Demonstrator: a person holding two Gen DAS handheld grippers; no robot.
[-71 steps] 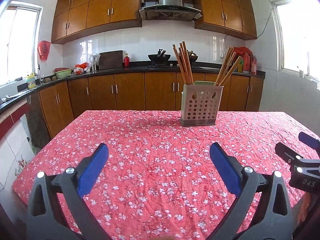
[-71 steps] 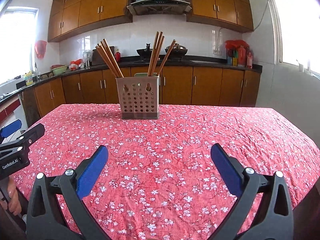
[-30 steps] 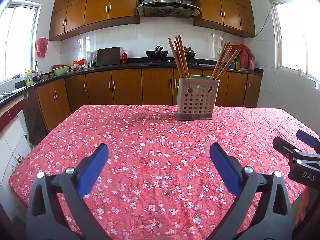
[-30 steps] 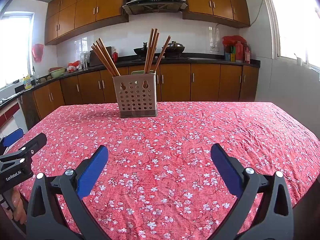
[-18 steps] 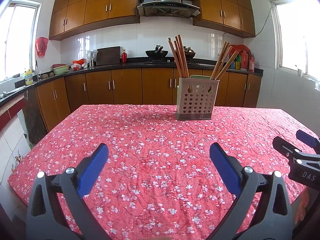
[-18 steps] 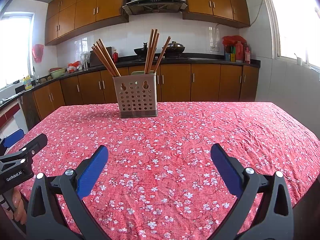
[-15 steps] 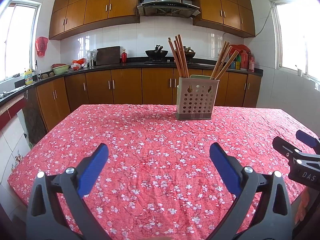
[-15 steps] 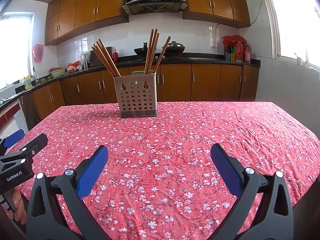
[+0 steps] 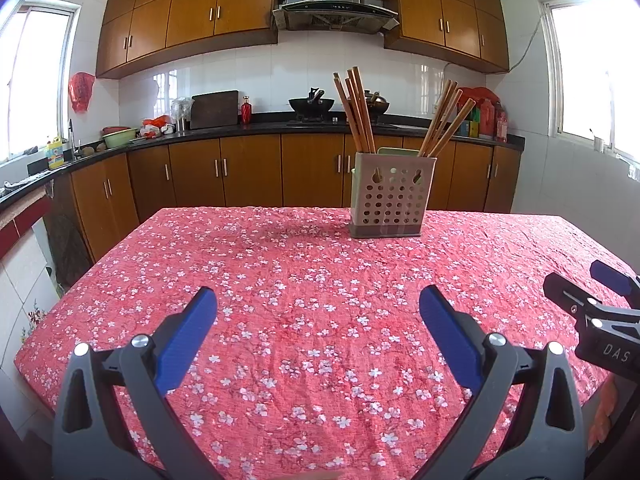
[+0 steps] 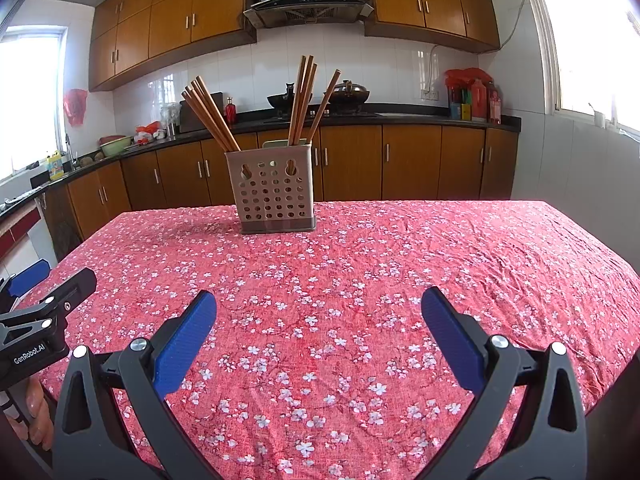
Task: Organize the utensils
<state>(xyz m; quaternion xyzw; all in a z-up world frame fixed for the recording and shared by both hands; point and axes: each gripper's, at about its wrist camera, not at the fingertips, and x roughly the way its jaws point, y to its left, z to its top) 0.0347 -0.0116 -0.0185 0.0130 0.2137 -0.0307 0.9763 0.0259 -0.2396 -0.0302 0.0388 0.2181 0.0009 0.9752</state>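
Note:
A beige perforated utensil holder (image 9: pixel 387 196) stands upright at the far side of the table, also in the right wrist view (image 10: pixel 272 194). Two bunches of wooden chopsticks (image 9: pixel 357 110) lean in it, one left and one right (image 10: pixel 210 114). My left gripper (image 9: pixel 318 312) is open and empty, low over the near table edge, far from the holder. My right gripper (image 10: pixel 318 312) is open and empty too, beside the left one. Each gripper shows at the edge of the other's view.
A red floral tablecloth (image 9: pixel 304 280) covers the table (image 10: pixel 440 264). Behind are wooden cabinets and a dark counter (image 9: pixel 256 122) with a wok, bottles and bowls. Windows are on both sides.
Both grippers have drawn back and levelled a little since 2.4 s ago; the holder now looks slightly farther. In the last half second nothing has moved.

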